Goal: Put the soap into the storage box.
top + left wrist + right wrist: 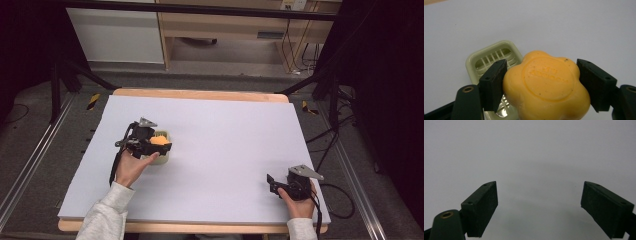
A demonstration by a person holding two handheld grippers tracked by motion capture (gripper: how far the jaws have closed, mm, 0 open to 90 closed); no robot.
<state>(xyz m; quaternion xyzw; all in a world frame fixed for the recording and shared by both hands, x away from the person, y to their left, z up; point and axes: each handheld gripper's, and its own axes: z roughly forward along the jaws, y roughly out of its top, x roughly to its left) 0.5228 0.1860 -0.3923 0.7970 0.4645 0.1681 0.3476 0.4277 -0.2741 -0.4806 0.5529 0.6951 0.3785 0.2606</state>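
An orange flower-shaped soap bar (546, 83) sits clamped between the two black jaws of my left gripper (541, 85). It hangs just above a pale green soap dish (489, 58) with a slotted floor, and hides the dish's near half. From the high view the left gripper (159, 145) holds the soap (160, 140) over the dish (164, 157) at the left middle of the mat. Near the front right corner, my right gripper (270, 183) rests low with its jaws wide apart; the right gripper (539, 207) has nothing between them.
A pale lilac mat (225, 145) covers the wooden table (200, 94). A metal frame, cables (325, 145) and black drapes surround the table, and a wooden cabinet stands behind it.
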